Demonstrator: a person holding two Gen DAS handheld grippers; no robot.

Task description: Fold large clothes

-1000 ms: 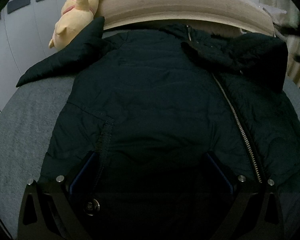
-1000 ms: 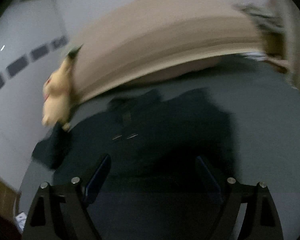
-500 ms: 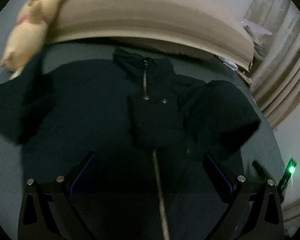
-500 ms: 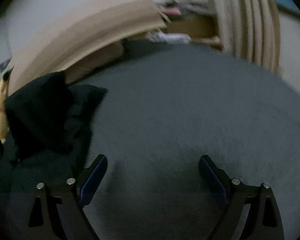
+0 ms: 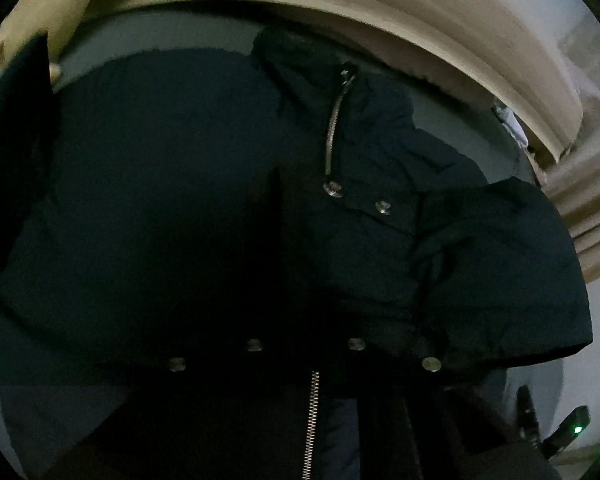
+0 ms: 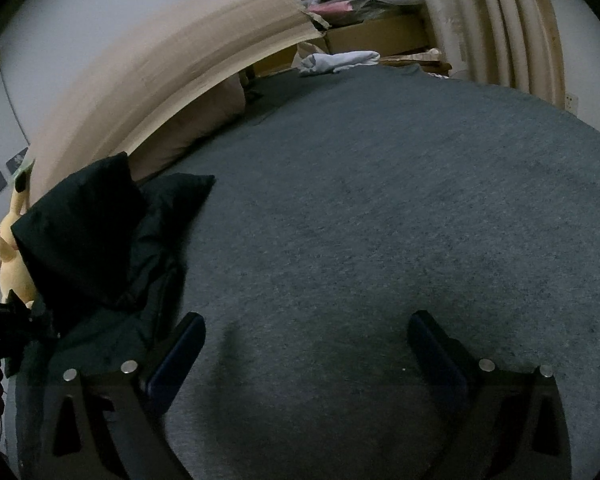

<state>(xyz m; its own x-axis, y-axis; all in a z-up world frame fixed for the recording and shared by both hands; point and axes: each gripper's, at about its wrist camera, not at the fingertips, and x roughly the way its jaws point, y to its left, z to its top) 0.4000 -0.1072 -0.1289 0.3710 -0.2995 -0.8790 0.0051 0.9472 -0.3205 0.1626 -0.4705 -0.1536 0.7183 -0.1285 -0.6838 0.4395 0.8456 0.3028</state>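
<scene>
Right gripper [image 6: 306, 354]: 2 black angular fingers [image 6: 100, 412] w/ triangular cut-outs, dark blue pads on inner faces, 2 silver round screw heads per finger base. Left gripper: own fingers too dark to make out in left wrist view; small green LED at edge

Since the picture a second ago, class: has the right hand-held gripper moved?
Yes. The right hand-held gripper has swung right, off the dark jacket and over bare grey bed cover; the jacket now sits at the left edge.
</scene>
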